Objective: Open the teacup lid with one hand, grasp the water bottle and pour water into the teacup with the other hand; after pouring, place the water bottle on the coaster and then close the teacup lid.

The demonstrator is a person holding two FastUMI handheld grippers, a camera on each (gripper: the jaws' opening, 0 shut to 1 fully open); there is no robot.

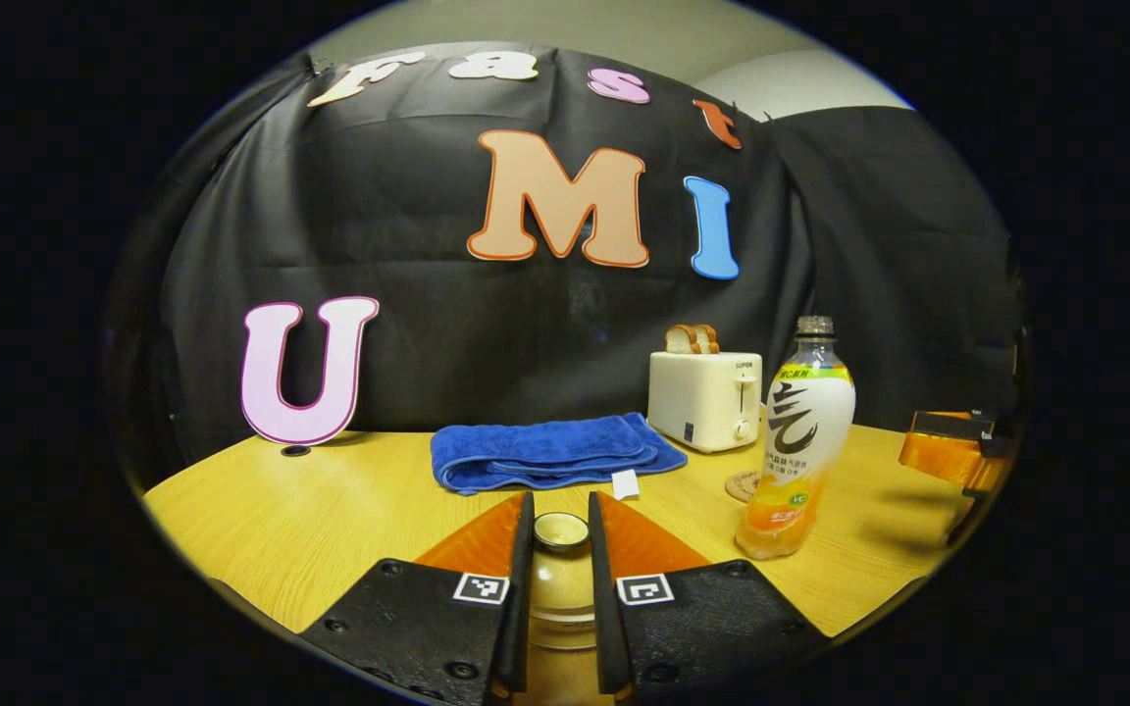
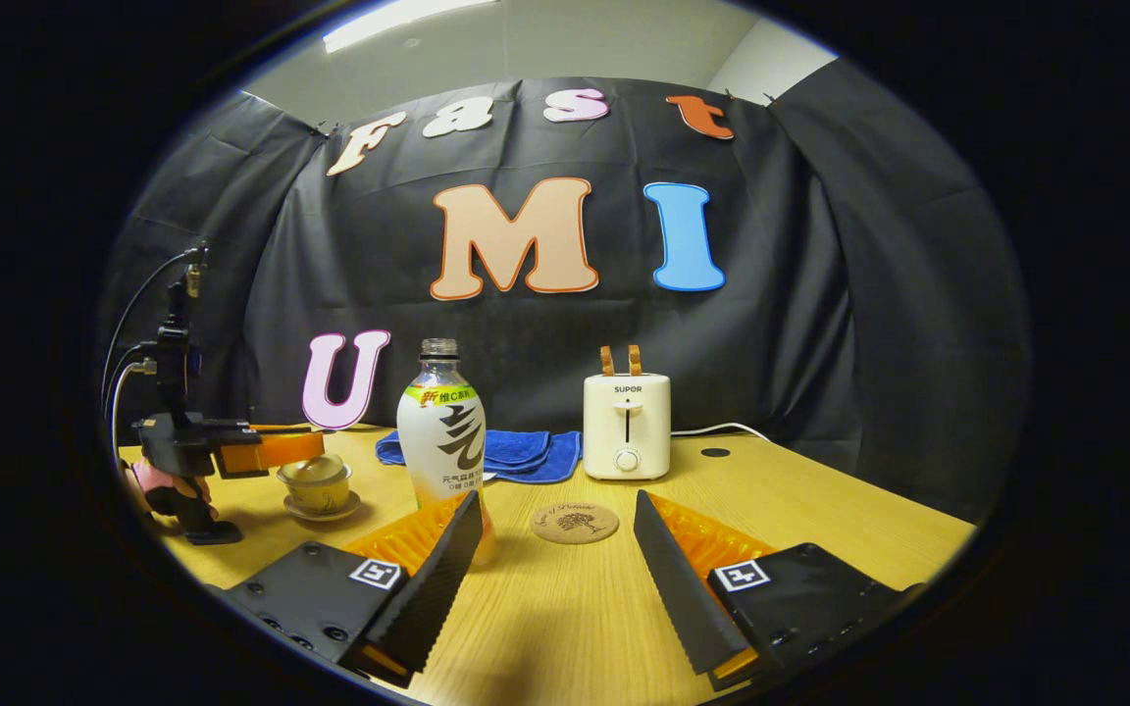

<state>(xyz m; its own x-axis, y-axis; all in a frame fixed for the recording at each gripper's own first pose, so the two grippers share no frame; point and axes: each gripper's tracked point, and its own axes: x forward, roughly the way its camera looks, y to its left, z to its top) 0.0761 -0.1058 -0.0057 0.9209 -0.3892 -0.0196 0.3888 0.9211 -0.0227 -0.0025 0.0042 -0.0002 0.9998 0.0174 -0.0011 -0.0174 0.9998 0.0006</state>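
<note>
Here, in the left gripper view, the left claw sits at the bottom centre of the frame with its two fingers closed in on the knob of the teacup lid; the pale teacup shows in the narrow gap below it. To the right of centre the water bottle stands upright on the wooden tabletop, its cap off or clear, I cannot tell which. Just behind its base lies the round coaster, partly hidden. A folded blue towel and a cream toaster with bread slices stand farther back. In the right gripper view, the right claw is spread wide at the bottom of the frame, holding nothing; its left finger lies just in front of the bottle's base, and the coaster shows between the fingers. At the left of that frame the other claw rests over the teacup on its saucer.
</note>
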